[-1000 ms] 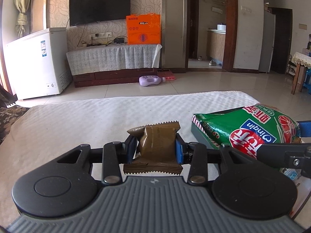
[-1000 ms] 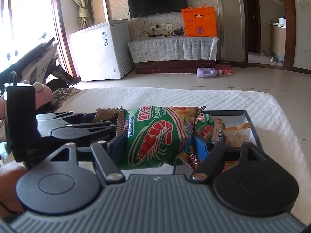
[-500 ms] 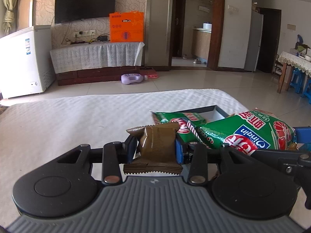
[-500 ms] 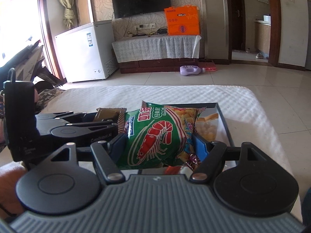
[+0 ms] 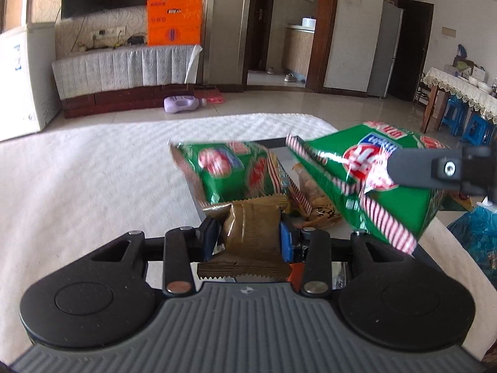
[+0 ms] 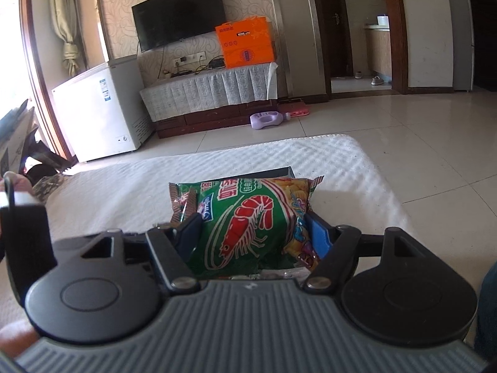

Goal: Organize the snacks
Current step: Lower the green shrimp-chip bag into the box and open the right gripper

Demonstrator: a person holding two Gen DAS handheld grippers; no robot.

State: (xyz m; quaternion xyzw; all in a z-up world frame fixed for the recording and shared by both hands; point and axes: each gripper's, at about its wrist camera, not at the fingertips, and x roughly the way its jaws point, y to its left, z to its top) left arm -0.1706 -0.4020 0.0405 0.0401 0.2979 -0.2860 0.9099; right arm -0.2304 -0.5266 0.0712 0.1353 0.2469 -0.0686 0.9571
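Tray (image 5: 273,141) mostly hidden under snacks, left claw (image 5: 248,236) pinching brown wafer packet (image 5: 251,233), right claw (image 6: 253,233) clamping green shrimp-chip bag (image 6: 245,220), perhaps above the tray.

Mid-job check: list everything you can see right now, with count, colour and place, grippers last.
Shrimp chip bags: 2, green; one held, one lying in the tray.
Wafer pack: 1, brown; held above the tray's near end.
Tray: 1, dark; on the white cloth, other snacks inside.
Cloth: 1, white; covers the table.
TV: 1, black; on the wall.
Box: 1, orange; on the TV bench.
Freezer: 1, white; left of the bench.
Bottle: 1, lilac; lying on the floor.
Left gripper: shut on the wafer pack.
Right gripper: shut on a chip bag.
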